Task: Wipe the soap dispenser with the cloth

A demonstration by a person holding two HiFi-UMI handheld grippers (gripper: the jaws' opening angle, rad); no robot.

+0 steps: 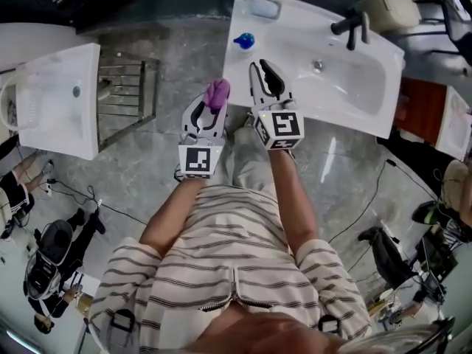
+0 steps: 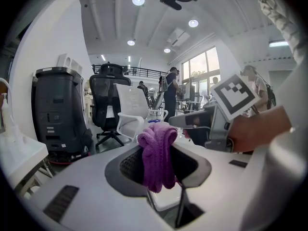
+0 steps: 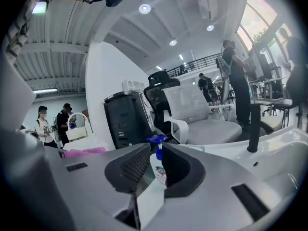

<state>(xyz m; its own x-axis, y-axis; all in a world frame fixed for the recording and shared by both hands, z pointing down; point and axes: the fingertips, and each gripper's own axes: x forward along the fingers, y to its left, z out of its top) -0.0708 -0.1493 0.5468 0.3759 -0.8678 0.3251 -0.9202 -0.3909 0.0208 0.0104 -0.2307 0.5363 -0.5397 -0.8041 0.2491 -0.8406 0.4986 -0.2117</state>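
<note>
The soap dispenser (image 1: 244,41), a pale bottle with a blue pump, stands on the left back corner of the white washbasin (image 1: 369,102). My left gripper (image 1: 209,111) is shut on a bunched purple cloth (image 1: 217,93), just off the basin's left front edge; the cloth (image 2: 157,154) sticks up from between the jaws. My right gripper (image 1: 265,80) is open by a narrow gap over the basin's rim, pointing at the dispenser. In the right gripper view the dispenser (image 3: 159,170) shows through the gap of that gripper (image 3: 155,161), a little ahead of the tips and untouched.
A black faucet (image 1: 352,26) rises at the basin's back and a soap dish (image 1: 262,7) lies behind the dispenser. A second white basin (image 1: 59,102) and a metal rack (image 1: 127,94) stand to the left. Office chairs (image 3: 197,109) and people are in the background.
</note>
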